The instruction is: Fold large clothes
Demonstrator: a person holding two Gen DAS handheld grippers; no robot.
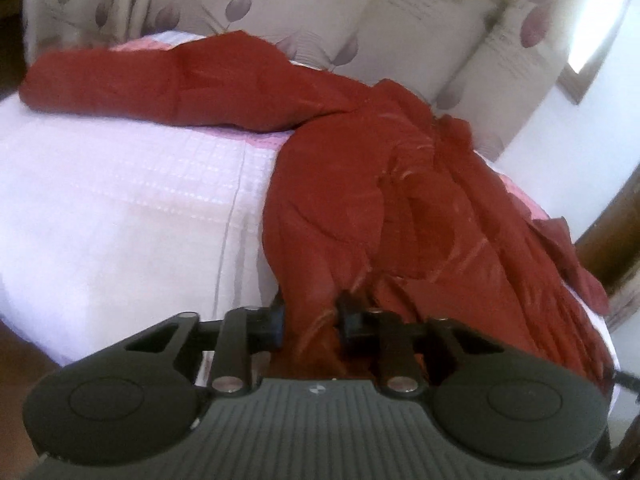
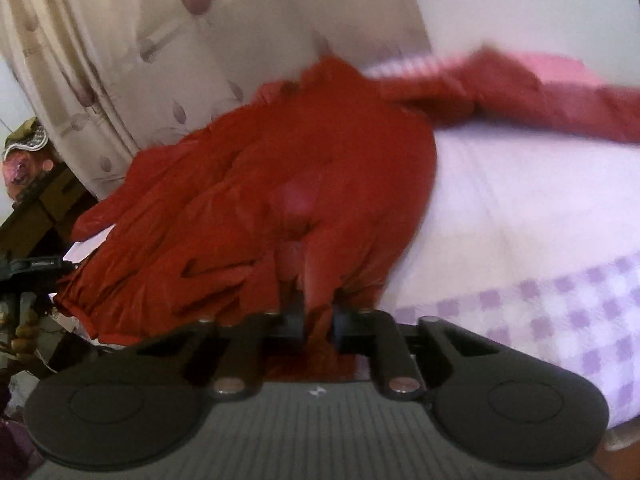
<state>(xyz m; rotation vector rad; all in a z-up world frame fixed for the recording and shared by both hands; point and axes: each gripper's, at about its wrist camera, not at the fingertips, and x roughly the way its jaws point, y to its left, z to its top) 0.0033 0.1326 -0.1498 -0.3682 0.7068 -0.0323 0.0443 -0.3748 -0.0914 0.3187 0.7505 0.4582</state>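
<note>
Leaf-print curtains (image 1: 400, 20), pale checked bedspread (image 1: 120, 200), bright window (image 1: 600, 12), white wall (image 2: 520, 4)

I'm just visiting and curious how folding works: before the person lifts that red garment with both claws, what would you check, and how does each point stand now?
1. Left claw closed on the red garment: ok, fabric is bunched between its pads.
2. Right claw closed on the garment: ok, cloth is pinched between its pads.
3. Both claws on the near edge: ok as far as seen, though which corners they hold cannot be told.
4. Garment spread flat: not ok, it lies wrinkled and gathered, with one long part stretched across the bed.
5. Room on the bed to fold: ok, much bare cover beside the garment.
6. Garment free of snags: cannot tell, its far side hangs over the bed's edge by the curtain.
</note>
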